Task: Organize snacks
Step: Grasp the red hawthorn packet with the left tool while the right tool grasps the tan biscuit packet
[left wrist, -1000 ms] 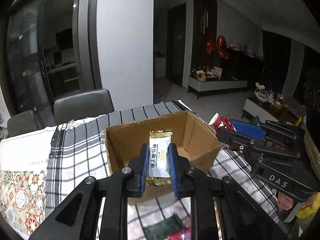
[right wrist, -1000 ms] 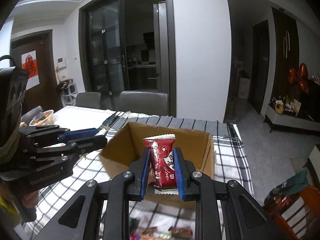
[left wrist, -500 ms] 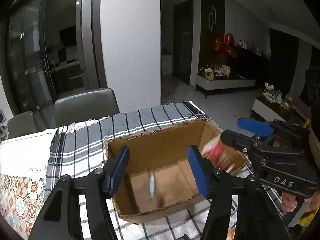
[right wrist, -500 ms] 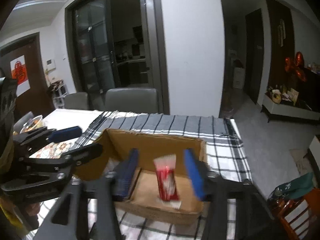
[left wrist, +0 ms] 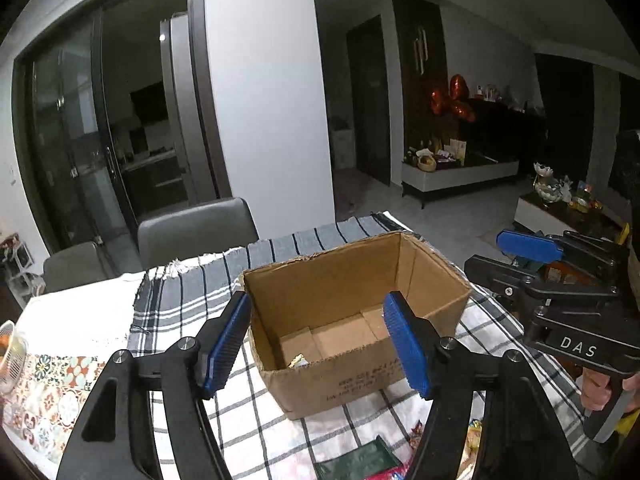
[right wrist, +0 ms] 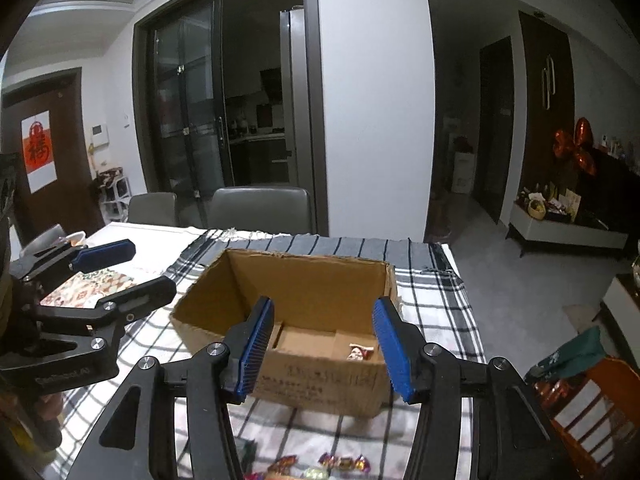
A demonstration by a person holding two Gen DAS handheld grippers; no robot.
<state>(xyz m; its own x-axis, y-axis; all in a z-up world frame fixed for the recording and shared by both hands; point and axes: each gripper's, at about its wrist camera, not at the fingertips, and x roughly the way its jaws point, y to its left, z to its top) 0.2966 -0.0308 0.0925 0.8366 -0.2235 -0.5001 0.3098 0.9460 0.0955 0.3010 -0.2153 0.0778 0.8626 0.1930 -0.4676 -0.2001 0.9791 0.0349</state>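
Two views, red packet (right wrist: 359, 353) in cardboard box (right wrist: 320, 280) right-wrist only, gold corner (left wrist: 297, 360) left-wrist only

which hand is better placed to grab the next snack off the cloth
Right, narrowly. Both grippers are open and empty, but several loose wrapped snacks lie just below the right gripper; the left gripper has only a green packet close.

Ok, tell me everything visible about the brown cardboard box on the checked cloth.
The brown cardboard box is open-topped with rough, torn upper edges and faint print on its near wall. It stands upright on the black-and-white checked cloth. Inside lie a red snack packet and a gold-edged packet. Neither gripper touches it.
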